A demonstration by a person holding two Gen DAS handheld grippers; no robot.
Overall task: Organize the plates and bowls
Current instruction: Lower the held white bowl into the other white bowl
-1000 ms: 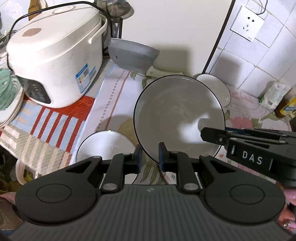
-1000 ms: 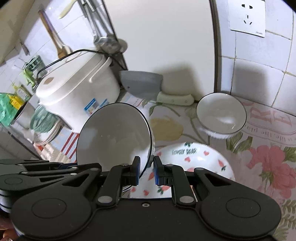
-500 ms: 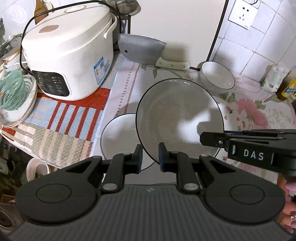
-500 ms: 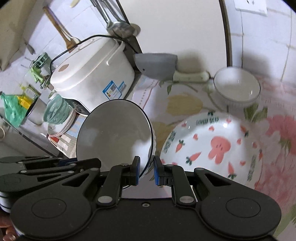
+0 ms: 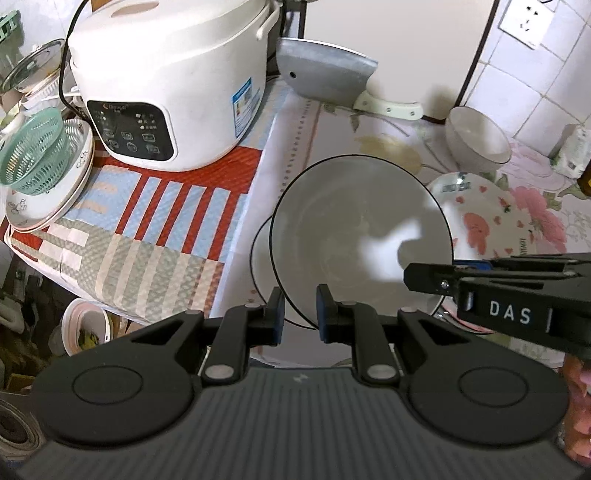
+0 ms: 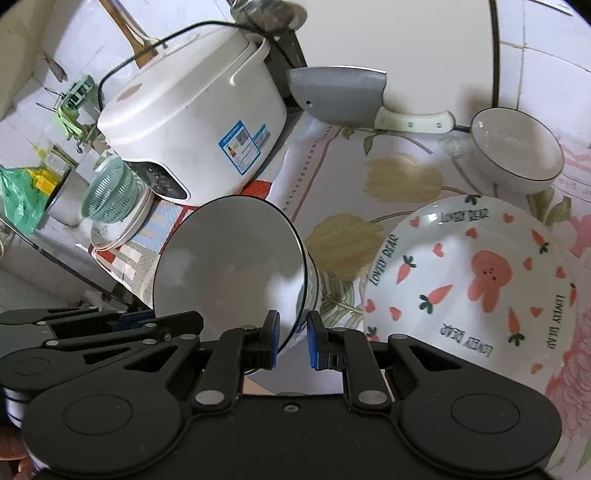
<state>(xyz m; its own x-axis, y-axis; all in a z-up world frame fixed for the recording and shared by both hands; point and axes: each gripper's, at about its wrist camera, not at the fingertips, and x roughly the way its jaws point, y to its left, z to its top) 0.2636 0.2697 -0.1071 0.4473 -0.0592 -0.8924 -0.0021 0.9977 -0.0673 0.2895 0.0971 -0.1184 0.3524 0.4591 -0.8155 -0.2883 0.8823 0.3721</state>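
Observation:
Both grippers hold one grey plate with a thin black rim (image 5: 354,236), lifted and tilted above the counter. My left gripper (image 5: 299,310) is shut on its near rim. My right gripper (image 6: 291,338) is shut on its right rim, where the plate (image 6: 229,258) shows edge-on. A second black-rimmed plate (image 5: 260,266) lies on the cloth under it, mostly hidden. A patterned rabbit-and-carrot plate (image 6: 476,288) lies to the right. A white bowl with a dark rim (image 6: 517,151) stands at the back right.
A white rice cooker (image 5: 170,81) stands at the back left. A cleaver (image 5: 325,77) leans against the wall behind. A green strainer (image 5: 33,151) sits on stacked dishes at the left counter edge. Tiled wall with a socket (image 5: 526,18) at the right.
Both grippers have lifted the grey plate up and back toward me. The second black-rimmed plate now lies almost fully under it, and the rabbit plate has come into view.

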